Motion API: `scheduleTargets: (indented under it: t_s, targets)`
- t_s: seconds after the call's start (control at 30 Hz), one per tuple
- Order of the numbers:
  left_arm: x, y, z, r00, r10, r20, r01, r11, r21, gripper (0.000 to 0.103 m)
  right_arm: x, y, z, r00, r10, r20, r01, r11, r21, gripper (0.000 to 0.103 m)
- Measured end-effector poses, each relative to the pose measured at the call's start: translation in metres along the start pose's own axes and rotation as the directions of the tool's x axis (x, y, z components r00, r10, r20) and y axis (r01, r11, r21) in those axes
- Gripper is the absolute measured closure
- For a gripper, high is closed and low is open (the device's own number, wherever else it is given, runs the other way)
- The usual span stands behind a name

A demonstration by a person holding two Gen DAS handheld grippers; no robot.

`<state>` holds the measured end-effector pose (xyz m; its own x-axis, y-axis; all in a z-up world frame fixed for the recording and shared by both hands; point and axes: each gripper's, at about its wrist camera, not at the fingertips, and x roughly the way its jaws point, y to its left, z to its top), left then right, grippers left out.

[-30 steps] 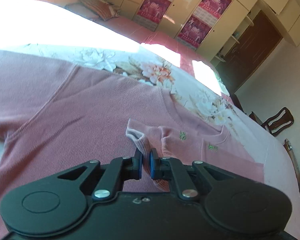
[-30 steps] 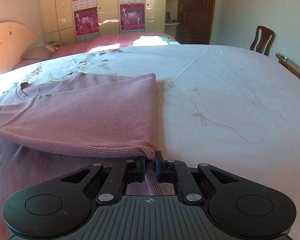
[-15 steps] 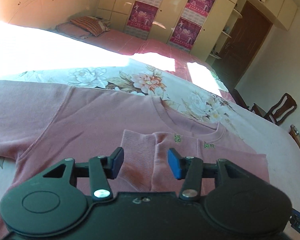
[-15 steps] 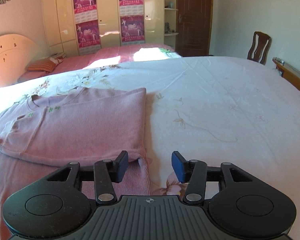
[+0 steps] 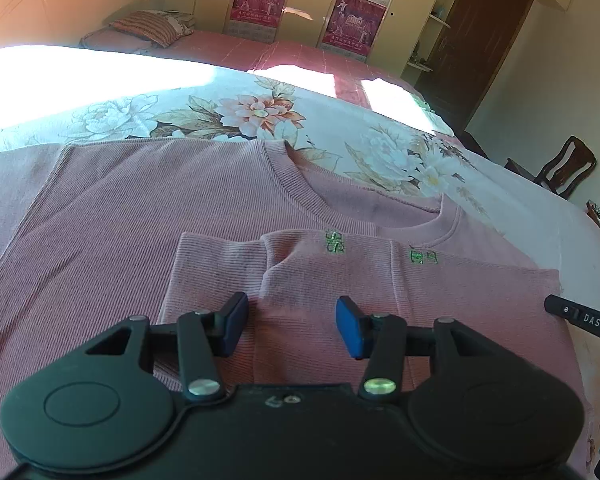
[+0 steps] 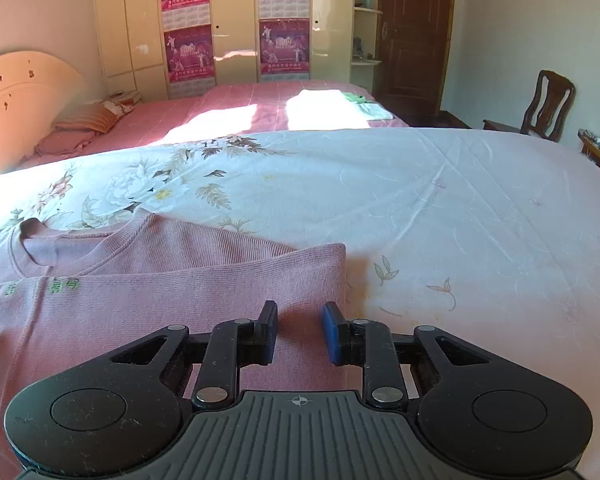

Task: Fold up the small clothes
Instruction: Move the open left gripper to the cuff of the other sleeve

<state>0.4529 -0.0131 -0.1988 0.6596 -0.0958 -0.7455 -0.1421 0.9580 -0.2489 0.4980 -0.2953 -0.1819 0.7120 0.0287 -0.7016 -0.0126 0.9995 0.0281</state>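
A pink ribbed sweater [image 5: 148, 216] lies flat on the flowered bedspread [image 6: 440, 200], one side folded across its chest. The left gripper [image 5: 292, 322] hangs over the fold, jaws parted, holding nothing. The right gripper [image 6: 299, 330], at the sweater's three-o'clock edge, has just been narrowing its jaws, nothing pinched between them.

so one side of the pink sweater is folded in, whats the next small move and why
Probably move the left gripper to the unfolded sleeve: one side of the sweater lies folded across the chest, both grippers look empty, and that sleeve lies spread on the bedsheet.
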Motion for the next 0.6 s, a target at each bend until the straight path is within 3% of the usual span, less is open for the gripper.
scheduleTargets:
  t_s: [0.2, 0.23, 0.3, 0.4, 0.6]
  targets:
    - [-0.009, 0.001, 0.005, 1.000, 0.018, -0.017, -0.019, 1.000, -0.018, 0.051, 0.002, -0.013, 0.003, 0.999, -0.041, -0.017, 0.042, 0.998, 0.046, 0.083]
    - [-0.015, 0.002, 0.005, 1.000, 0.023, -0.013, -0.023, 0.999, -0.025, 0.048, -0.007, -0.013, 0.002, 1.000, -0.026, -0.004, 0.026, 0.998, 0.051, 0.083]
    - [-0.029, 0.008, 0.004, 0.999, 0.042, 0.000, -0.042, 0.998, -0.041, 0.032, -0.029, -0.007, -0.005, 1.000, 0.029, 0.013, -0.029, 0.999, 0.043, 0.083]
    - [-0.047, 0.022, 0.002, 0.999, 0.053, 0.005, -0.052, 0.996, -0.078, 0.031, -0.056, 0.011, -0.022, 0.996, 0.089, 0.012, -0.089, 0.996, -0.012, 0.083]
    - [-0.094, 0.067, -0.012, 0.989, 0.146, 0.000, -0.144, 0.976, -0.164, 0.029, -0.095, 0.045, -0.052, 0.977, 0.212, 0.005, -0.211, 0.976, -0.053, 0.083]
